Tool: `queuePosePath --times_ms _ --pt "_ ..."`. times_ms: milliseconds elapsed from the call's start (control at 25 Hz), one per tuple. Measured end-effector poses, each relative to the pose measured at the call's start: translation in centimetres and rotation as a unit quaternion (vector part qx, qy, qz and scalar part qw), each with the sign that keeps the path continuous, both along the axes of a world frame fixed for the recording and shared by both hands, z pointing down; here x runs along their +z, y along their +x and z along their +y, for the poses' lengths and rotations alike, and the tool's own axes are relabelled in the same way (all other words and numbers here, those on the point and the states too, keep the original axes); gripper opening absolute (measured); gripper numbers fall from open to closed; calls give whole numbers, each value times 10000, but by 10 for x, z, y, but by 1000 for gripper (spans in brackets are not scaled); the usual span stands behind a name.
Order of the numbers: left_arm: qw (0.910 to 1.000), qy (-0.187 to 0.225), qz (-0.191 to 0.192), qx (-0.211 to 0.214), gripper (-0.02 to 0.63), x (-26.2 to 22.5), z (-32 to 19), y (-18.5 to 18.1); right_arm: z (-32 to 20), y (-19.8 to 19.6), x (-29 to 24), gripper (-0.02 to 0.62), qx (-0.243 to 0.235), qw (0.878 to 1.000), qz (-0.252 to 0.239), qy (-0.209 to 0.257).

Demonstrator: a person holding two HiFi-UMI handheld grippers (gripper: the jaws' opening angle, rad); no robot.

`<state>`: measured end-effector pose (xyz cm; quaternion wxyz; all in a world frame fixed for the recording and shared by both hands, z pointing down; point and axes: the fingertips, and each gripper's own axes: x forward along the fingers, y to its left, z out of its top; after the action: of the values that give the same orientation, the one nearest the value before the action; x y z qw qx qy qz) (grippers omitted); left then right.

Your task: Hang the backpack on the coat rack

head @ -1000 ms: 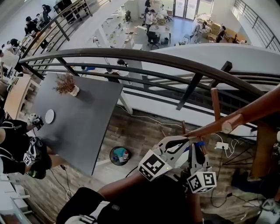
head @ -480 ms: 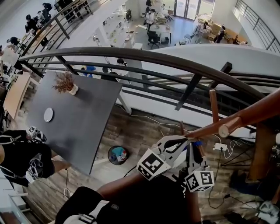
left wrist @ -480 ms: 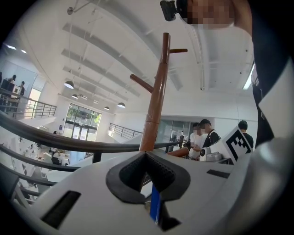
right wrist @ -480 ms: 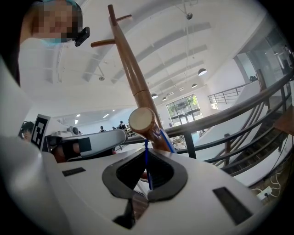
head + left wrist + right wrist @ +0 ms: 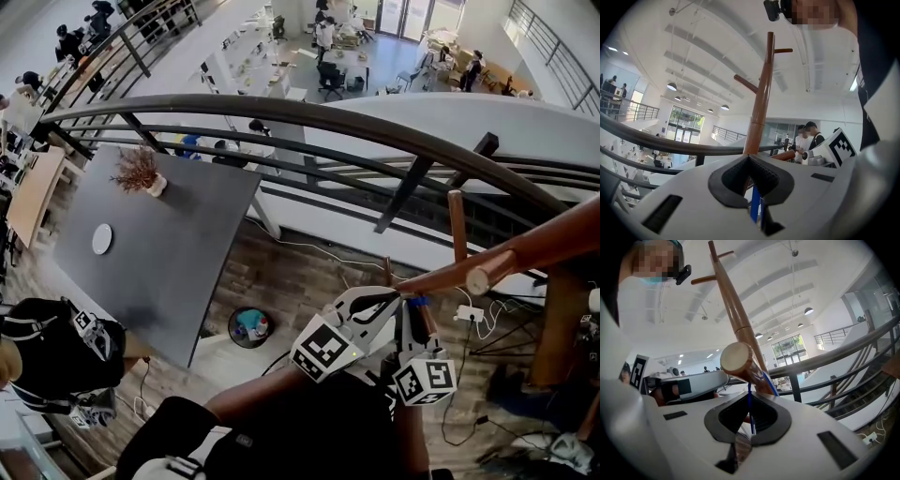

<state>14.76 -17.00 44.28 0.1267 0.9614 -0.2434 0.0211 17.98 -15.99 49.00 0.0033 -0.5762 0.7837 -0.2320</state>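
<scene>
The hall is brightly lit by tall windows (image 5: 684, 129) and ceiling lamps (image 5: 671, 86). A shine is seen on the coat rack (image 5: 735, 317). The railing (image 5: 281, 117) is bent by the wide lens; corners are darkened.

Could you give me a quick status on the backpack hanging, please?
Left gripper and right gripper both shut on blue strap. Strap runs up to coat rack peg; backpack body not clearly seen. Nothing seen blocking the peg.

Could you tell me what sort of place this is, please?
Probably a mezzanine in a big open-plan office or workshop hall. A curved railing looks down on desks and people below, and up here stand a dark table and a wooden coat rack.
</scene>
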Motion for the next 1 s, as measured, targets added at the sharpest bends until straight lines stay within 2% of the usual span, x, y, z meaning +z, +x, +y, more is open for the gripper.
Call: queuePosePath --times_ms 480,1000 --pt "10000 -22 36 -72 6 0 2 -9 -6 -5 4 20 5 9999 36 -114" --pt "9998 14 102 -142 6 -4 7 -19 -4 -5 -1 21 86 9995 299 19"
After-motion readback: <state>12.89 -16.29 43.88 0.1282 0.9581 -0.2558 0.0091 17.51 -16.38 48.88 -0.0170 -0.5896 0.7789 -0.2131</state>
